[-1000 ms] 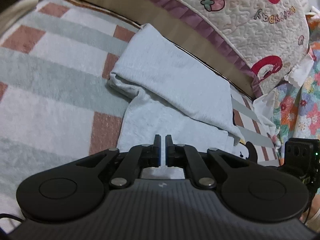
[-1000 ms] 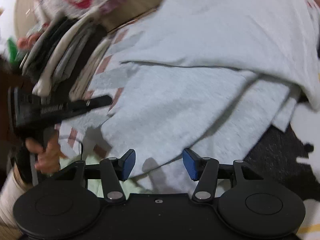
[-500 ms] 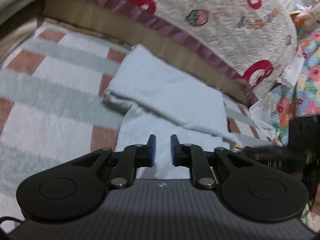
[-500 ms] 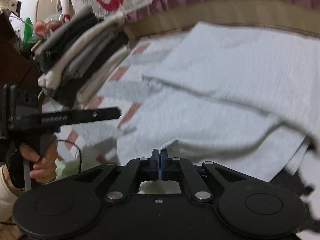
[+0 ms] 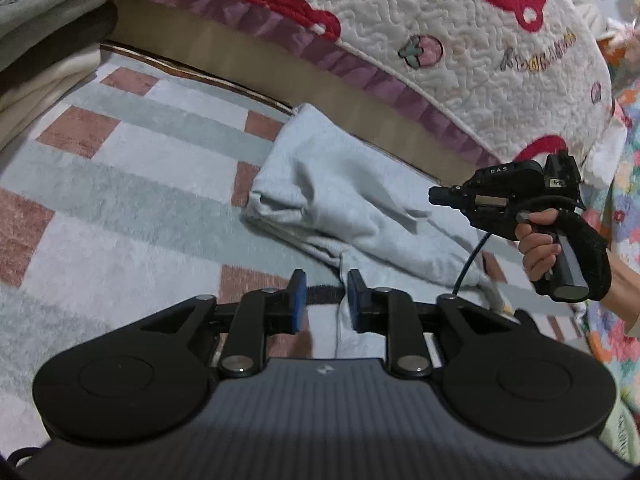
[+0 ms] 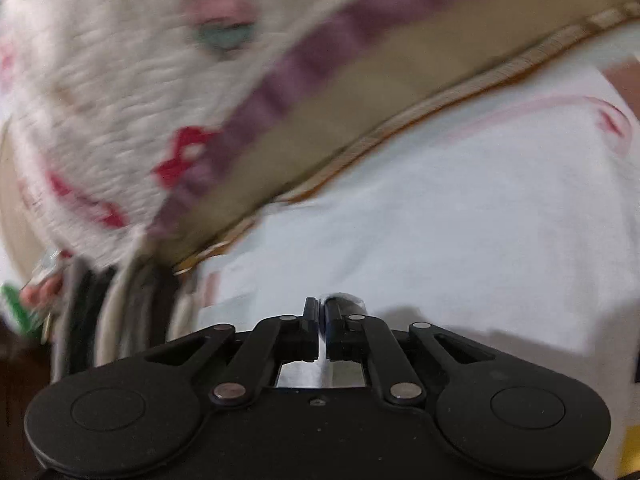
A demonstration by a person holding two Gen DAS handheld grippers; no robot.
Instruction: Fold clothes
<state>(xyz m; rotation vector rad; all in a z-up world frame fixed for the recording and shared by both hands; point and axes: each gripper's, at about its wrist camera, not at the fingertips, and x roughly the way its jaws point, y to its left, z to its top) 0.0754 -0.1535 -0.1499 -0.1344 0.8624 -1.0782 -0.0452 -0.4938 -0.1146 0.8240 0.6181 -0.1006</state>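
The left gripper (image 5: 323, 296) stood parted, straddling a grey garment (image 5: 340, 196) edge; the part-folded cloth ran away rightward over the checked blanket (image 5: 120, 200). The right gripper (image 6: 321, 320) (blurred) was clenched, apparently pinching pale cloth.

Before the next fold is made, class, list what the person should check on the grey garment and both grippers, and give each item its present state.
1. Left gripper open: ok, jaws stand apart with an edge of the grey garment between the fingers, not clamped.
2. Right gripper closed: ok. Whether it pinches cloth: cannot tell, the picture is blurred.
3. Garment lies flat: not ok, the folded layer is rumpled and bunched at its left end.
4. Room on the striped blanket to the left of the garment: ok.
5. Stack of folded clothes stands apart from the garment: ok.
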